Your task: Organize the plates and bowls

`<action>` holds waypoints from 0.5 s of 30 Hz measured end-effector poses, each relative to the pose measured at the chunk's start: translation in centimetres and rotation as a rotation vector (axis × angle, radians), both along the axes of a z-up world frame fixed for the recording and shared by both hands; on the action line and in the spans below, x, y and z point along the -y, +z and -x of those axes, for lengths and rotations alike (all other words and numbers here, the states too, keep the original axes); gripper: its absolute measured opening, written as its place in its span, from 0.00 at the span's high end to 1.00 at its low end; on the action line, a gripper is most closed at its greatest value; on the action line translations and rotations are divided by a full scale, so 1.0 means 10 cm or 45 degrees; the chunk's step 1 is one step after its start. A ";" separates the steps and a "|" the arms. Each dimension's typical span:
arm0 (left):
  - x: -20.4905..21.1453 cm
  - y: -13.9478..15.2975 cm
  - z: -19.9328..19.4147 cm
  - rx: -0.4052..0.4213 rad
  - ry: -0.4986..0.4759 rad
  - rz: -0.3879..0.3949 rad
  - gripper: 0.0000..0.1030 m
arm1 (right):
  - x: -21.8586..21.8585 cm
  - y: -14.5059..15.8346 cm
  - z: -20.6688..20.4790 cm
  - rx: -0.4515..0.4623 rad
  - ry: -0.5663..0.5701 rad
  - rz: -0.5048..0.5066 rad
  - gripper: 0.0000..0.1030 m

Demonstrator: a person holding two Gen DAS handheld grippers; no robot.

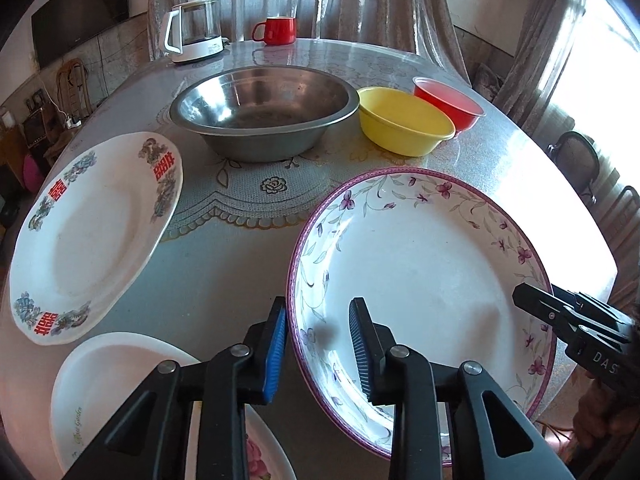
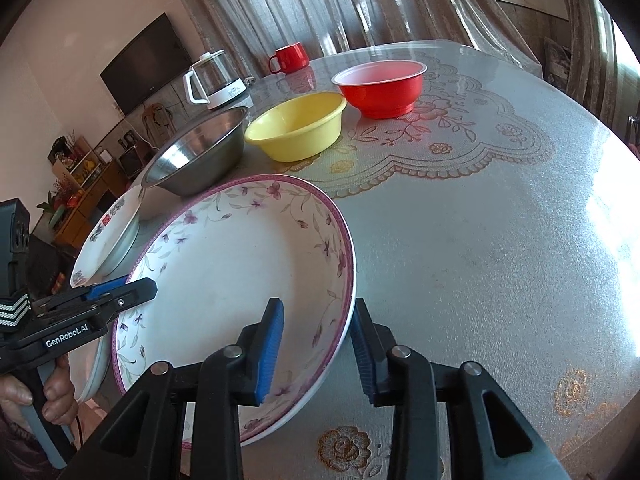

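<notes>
floral plate (image 1: 420, 272) face-up, round, slightly tilted

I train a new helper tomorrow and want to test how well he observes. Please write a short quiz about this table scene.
1. True or false: the metal bowl contains food.
2. Which one stands between the metal bowl and the red bowl? A) yellow bowl B) blue bowl C) white bowl
3. Which dish has its rim between the jaws of both the left gripper and the right gripper?

Key: 1 false, it is empty; 2 A; 3 the plate with purple flowers.
</notes>
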State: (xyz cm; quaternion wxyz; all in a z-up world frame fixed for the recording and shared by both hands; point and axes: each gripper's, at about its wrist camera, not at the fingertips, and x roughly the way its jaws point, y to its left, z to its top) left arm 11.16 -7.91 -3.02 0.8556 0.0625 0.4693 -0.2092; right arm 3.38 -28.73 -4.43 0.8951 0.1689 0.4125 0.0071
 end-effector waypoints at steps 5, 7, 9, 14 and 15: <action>0.01 -0.04 -0.06 -0.002 -0.034 -0.009 0.74 | 0.01 0.01 0.00 -0.014 0.075 0.015 0.66; 0.03 -0.06 -0.10 -0.005 -0.033 -0.005 0.74 | 0.03 0.00 0.00 -0.014 0.109 0.001 0.66; 0.02 -0.06 -0.11 -0.009 -0.020 0.007 0.75 | 0.03 0.00 0.01 -0.007 0.125 0.003 0.66; -0.02 -0.05 -0.08 -0.001 0.023 0.056 0.75 | -0.01 0.00 0.03 0.005 0.120 0.056 0.70; -0.03 -0.05 -0.09 -0.014 0.027 0.067 0.75 | 0.01 0.00 0.02 0.003 0.118 0.050 0.71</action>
